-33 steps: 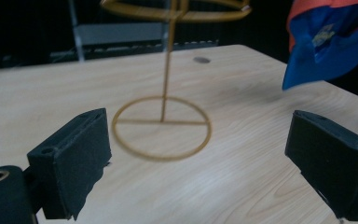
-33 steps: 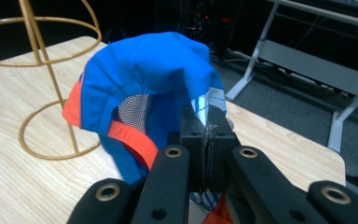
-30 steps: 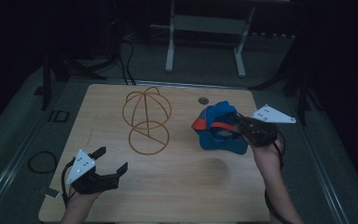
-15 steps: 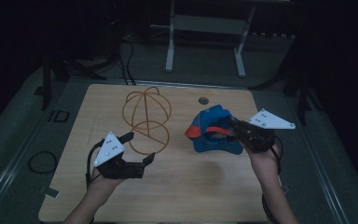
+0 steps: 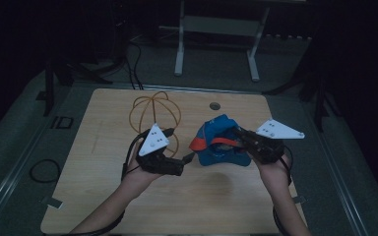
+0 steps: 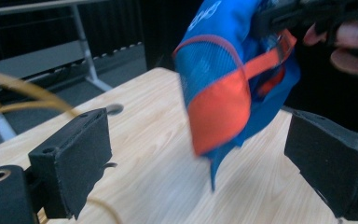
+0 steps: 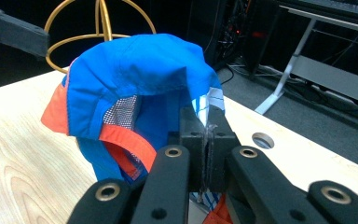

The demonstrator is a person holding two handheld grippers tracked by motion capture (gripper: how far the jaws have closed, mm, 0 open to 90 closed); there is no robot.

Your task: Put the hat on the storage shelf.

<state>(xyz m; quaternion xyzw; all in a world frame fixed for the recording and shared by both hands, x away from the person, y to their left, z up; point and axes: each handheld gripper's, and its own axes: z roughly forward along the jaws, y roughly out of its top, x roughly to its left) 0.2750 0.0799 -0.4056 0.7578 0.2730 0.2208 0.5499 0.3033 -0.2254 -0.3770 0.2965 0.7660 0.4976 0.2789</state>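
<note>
Jaws of the left gripper (image 5: 189, 158), wide and empty, have swung in from the bench's (image 5: 103, 196) near left corner toward the blue-and-orange cap (image 5: 219, 142). The right gripper (image 7: 206, 140) keeps it pinched just above the bench; a two-handed hold looks next, perhaps for the wire stand (image 5: 155, 115) beyond.

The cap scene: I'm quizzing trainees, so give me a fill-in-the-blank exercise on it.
1. The right gripper is shut on the blue and ____ cap.
2. The left gripper has its jaws ____.
3. The stand behind the left gripper is made of gold ____.
4. The table top is ____.
Missing words: orange; open; wire; wood
</note>
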